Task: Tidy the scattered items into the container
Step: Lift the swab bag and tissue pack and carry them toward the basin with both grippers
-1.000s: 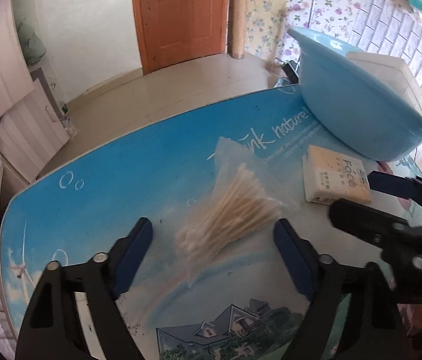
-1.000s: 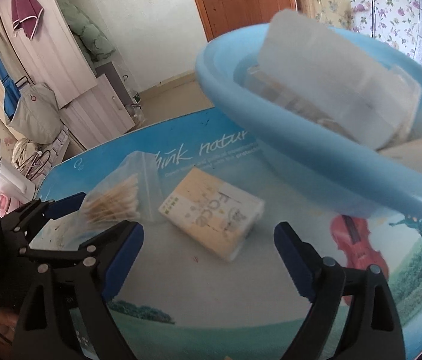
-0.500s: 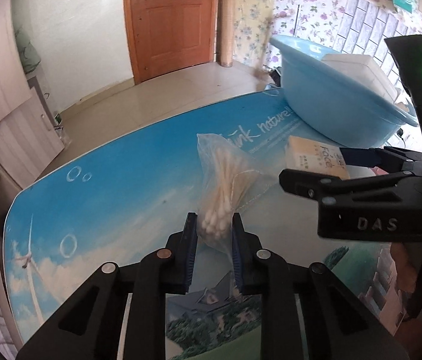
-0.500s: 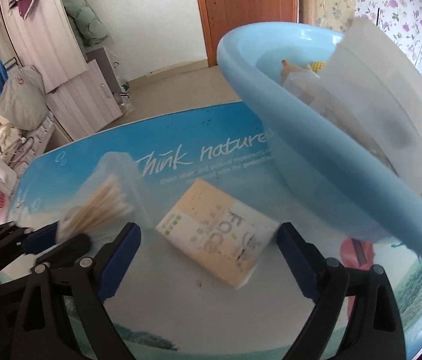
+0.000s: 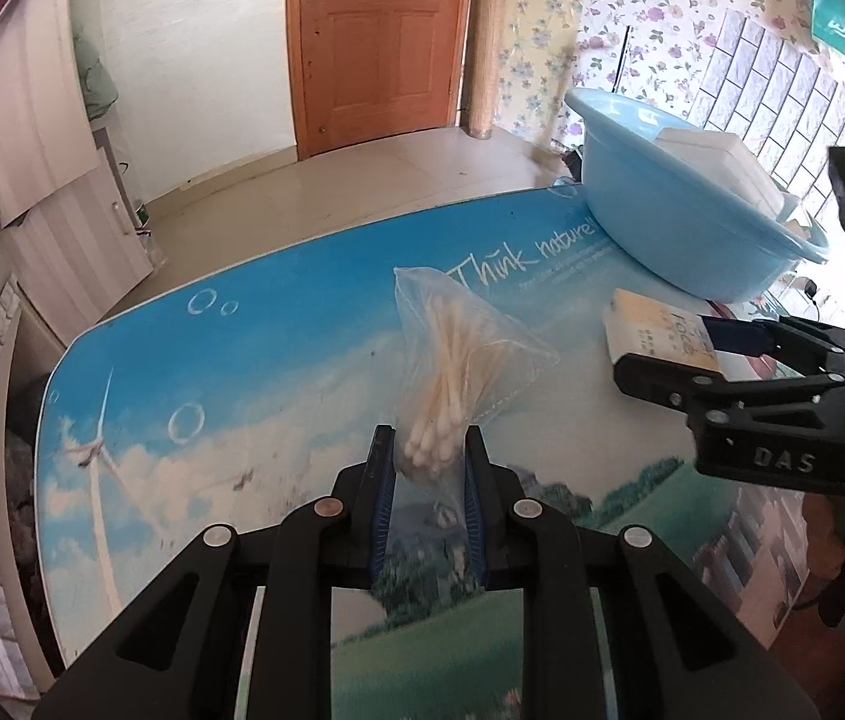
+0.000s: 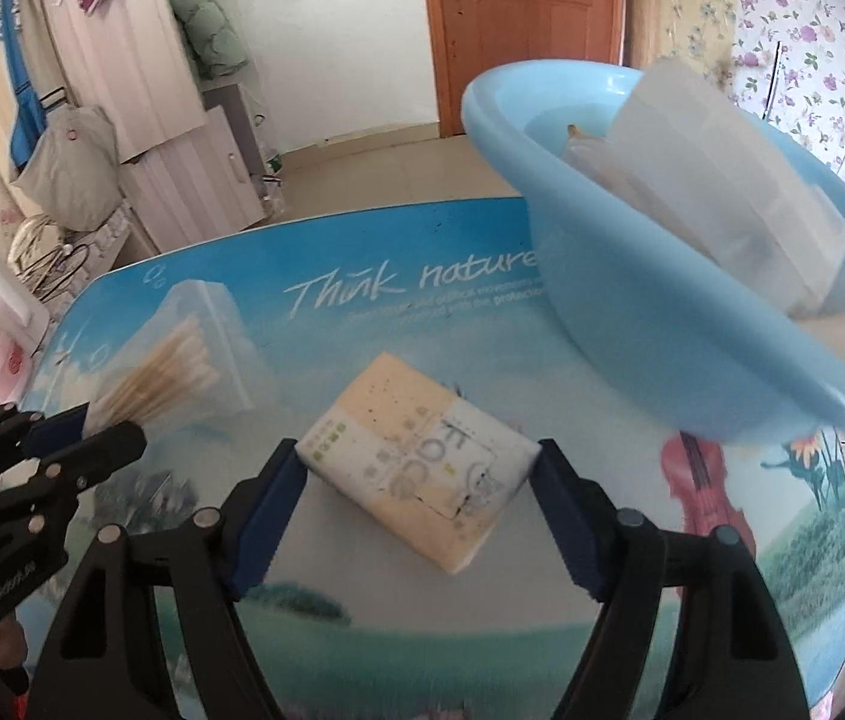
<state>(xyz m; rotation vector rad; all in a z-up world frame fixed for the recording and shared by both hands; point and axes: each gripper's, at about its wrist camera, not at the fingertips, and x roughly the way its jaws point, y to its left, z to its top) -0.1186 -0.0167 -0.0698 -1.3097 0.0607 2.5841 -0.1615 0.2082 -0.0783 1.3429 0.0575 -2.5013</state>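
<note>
Table (image 5: 302, 360) reads "Think nature"; right gripper (image 5: 716, 354), "DAS".

Both cameras sit low over the worktop (image 5: 278, 360) and face the wooden door (image 5: 380, 42). The left wrist view looks from farther back, with the blue basin (image 5: 680, 222) far off to its right. The right wrist view sits close beside the basin (image 6: 620, 306), which fills its upper right. Both views share the door, basin and worktop print (image 6: 410, 282).
</note>
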